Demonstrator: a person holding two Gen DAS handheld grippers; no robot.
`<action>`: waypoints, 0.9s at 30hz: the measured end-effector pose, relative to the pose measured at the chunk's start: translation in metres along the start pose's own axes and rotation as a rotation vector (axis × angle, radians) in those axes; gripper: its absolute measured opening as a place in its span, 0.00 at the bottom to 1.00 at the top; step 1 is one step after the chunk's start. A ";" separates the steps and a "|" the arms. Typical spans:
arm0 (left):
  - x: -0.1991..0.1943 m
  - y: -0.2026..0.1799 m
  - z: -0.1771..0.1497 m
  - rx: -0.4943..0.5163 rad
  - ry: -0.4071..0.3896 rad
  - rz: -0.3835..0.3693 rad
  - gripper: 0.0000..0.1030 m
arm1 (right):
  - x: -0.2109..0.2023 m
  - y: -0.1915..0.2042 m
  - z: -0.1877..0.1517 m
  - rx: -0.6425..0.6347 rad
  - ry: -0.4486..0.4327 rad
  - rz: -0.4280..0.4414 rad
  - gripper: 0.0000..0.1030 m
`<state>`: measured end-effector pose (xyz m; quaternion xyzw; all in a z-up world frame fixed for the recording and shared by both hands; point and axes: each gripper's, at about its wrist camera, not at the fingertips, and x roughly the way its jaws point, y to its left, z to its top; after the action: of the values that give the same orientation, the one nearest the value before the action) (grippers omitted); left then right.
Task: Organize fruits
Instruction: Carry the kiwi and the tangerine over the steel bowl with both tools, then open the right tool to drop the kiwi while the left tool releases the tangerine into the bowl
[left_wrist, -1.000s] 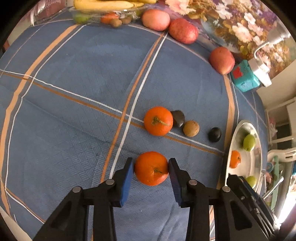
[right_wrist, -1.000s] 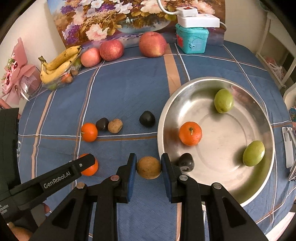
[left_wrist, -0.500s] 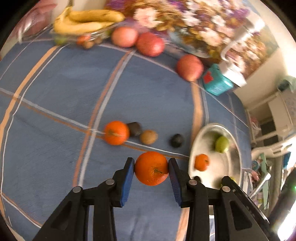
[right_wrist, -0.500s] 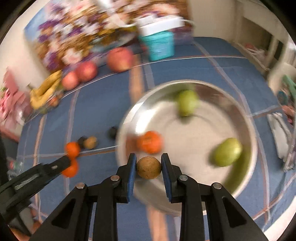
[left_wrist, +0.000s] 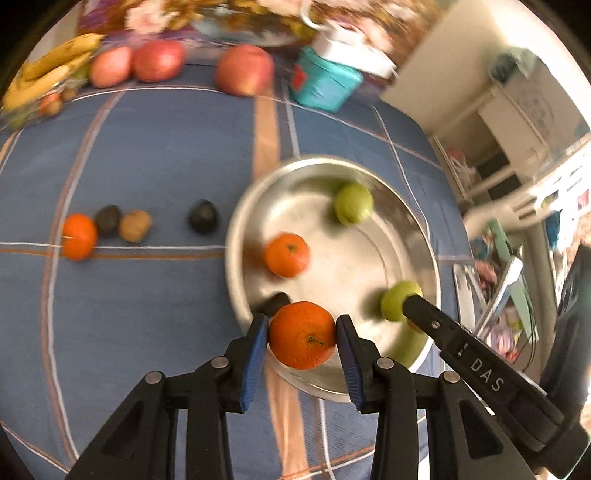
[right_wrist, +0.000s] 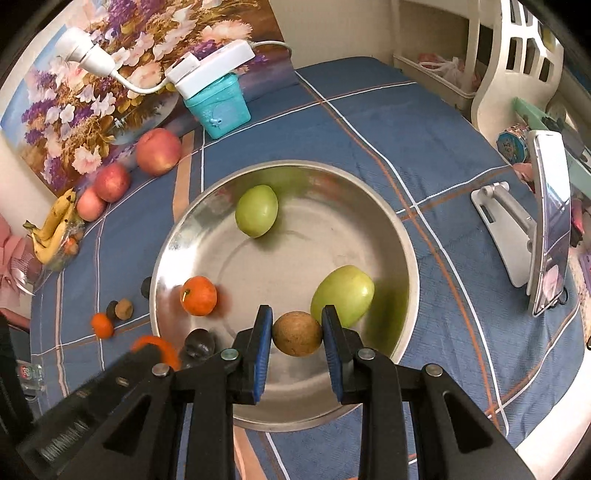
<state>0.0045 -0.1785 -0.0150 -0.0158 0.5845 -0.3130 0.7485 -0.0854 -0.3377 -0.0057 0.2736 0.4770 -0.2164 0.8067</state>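
My left gripper (left_wrist: 301, 338) is shut on an orange (left_wrist: 302, 334), held above the near left rim of the steel bowl (left_wrist: 236, 206). My right gripper (right_wrist: 297, 332) is shut on a round brown fruit (right_wrist: 297, 333), held over the near part of the same bowl (right_wrist: 402, 236). Inside the bowl lie two green fruits (right_wrist: 256, 216) (right_wrist: 343, 294), one orange (right_wrist: 198, 295) and a dark fruit (right_wrist: 199, 344). In the left wrist view the right gripper's finger (left_wrist: 436, 325) reaches in from the right over a green fruit (left_wrist: 393, 302).
On the blue cloth left of the bowl lie an orange (left_wrist: 78, 236), two dark fruits (left_wrist: 108, 218) (left_wrist: 203, 216) and a brown one (left_wrist: 135, 226). Three apples (right_wrist: 159, 151), bananas (right_wrist: 55, 225), a teal box (right_wrist: 218, 105) and a floral picture stand at the back. A phone stand (right_wrist: 517, 229) is at right.
Both grippers have carried their fruit rightward from the cloth to above the bowl. The left one lifted its orange off the cloth; both wrists rolled.
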 end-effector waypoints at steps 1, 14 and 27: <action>0.003 -0.005 -0.002 0.016 0.006 0.004 0.39 | 0.000 0.000 0.000 -0.003 0.002 0.002 0.28; 0.022 -0.022 -0.014 0.063 0.038 0.036 0.39 | 0.016 -0.020 -0.007 0.027 0.075 -0.005 0.28; 0.029 -0.024 -0.015 0.047 0.044 0.029 0.49 | 0.021 -0.030 -0.008 0.056 0.091 -0.009 0.28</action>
<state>-0.0163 -0.2065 -0.0353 0.0169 0.5934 -0.3160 0.7401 -0.0990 -0.3569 -0.0349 0.3036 0.5080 -0.2209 0.7752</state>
